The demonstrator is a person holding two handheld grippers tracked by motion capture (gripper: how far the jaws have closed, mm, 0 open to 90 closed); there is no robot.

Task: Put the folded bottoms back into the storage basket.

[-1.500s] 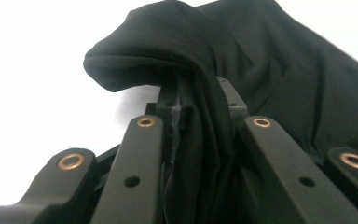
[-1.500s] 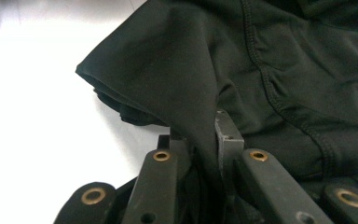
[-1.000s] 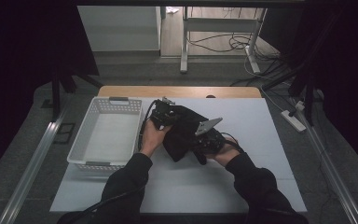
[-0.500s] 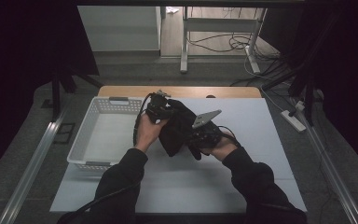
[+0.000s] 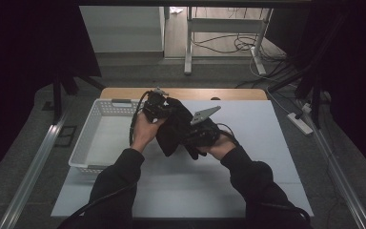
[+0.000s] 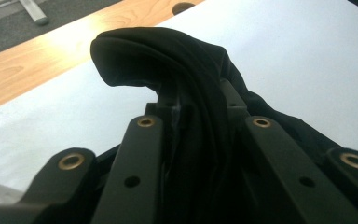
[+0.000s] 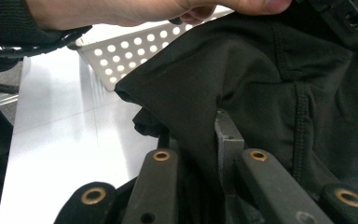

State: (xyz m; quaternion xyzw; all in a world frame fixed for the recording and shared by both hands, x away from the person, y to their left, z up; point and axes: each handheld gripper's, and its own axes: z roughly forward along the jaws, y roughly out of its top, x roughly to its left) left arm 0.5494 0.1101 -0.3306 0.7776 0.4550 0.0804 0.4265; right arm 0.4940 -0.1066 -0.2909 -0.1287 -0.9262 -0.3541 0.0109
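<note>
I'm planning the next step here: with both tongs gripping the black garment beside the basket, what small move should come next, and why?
Probably carry the black garment leftward over the white basket. Both the left tongs and right tongs are shut on the cloth, it hangs bunched between them, and the basket sits right beside it.

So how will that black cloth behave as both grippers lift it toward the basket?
Probably floppy: the black cloth sags and folds between the left gripper and right gripper. Likely light, since it bunches loosely in the jaws. Loose ends may drag or catch on the white basket.
</note>
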